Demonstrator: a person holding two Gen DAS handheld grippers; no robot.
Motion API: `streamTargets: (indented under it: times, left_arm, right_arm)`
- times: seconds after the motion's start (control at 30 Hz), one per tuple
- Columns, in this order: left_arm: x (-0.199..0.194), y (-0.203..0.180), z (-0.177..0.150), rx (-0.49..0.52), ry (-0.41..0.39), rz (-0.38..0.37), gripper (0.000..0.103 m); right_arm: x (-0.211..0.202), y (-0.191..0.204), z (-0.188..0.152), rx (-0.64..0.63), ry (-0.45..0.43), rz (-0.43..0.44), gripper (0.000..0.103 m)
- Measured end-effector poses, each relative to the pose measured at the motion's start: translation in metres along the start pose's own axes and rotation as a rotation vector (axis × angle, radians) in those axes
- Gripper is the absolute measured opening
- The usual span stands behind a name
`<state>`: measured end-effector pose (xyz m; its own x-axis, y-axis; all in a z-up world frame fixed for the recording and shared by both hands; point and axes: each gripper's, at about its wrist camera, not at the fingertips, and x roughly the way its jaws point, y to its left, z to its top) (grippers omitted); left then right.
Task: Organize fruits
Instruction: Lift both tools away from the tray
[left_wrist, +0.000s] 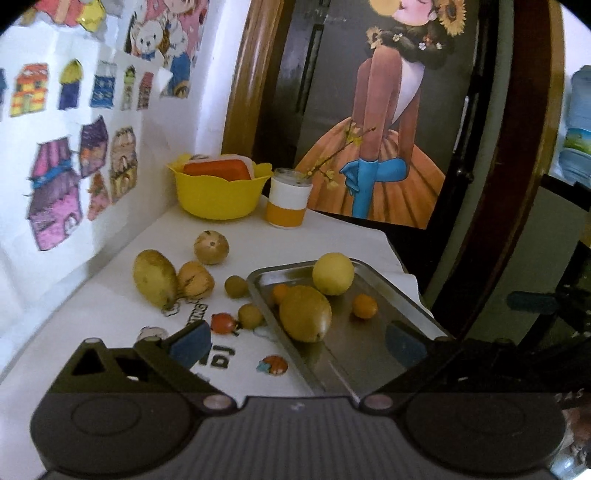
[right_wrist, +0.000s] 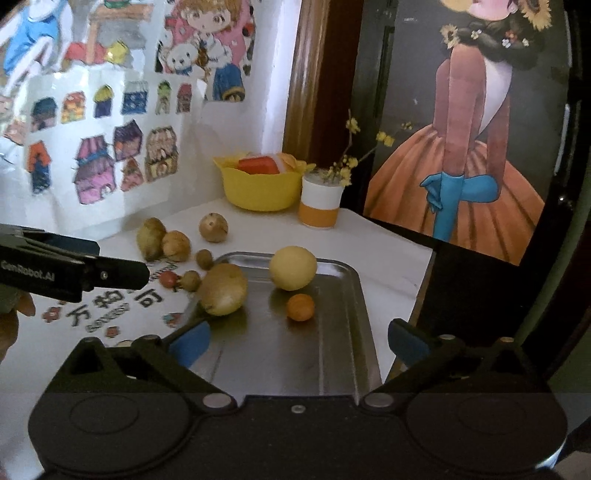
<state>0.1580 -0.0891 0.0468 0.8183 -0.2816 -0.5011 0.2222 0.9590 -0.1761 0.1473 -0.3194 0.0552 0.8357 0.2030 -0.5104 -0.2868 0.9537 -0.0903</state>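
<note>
Steel tray (right_wrist: 332, 354) on the white counter (left_wrist: 332, 236) already carries a large yellow-green fruit (left_wrist: 305, 314), a round yellow fruit (left_wrist: 333, 273) and two small orange fruits (left_wrist: 365, 305). Off the tray, at its 9 to 11 o'clock, lie five loose fruits (left_wrist: 154, 277). Your left gripper (left_wrist: 295, 341) and right gripper (right_wrist: 297, 341) both hold their fingers wide apart, empty. Judged step: mid-sorting, between placements. Your next move calls for reaching a gripper toward the small greenish fruit (left_wrist: 250, 315) just beside the tray's left rim and closing gently.
</note>
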Motion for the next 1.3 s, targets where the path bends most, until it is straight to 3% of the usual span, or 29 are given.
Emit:
streamTargets:
  times: [0.3,0.63,0.93,1.3]
  left_arm:
    - [-0.044,0.009,-0.033,0.023,0.031,0.003,0.102]
    - [-0.076,0.039,-0.065,0.018,0.116,0.051,0.103]
    - [-0.094,0.077,-0.066,-0.001,0.147,0.132,0.103]
    - [-0.095,0.114,-0.05,-0.049,0.133,0.203,0.103]
  right_arm:
    - [-0.055,0.032,-0.027,0.03,0.022,0.007,0.102]
    - [-0.071,0.073,-0.053,0.086,0.171,0.089,0.102]
    - [-0.063,0.135,-0.036,-0.053,0.185,0.203,0.102]
    - [-0.027,0.159,-0.002,-0.095,0.142,0.242,0.102]
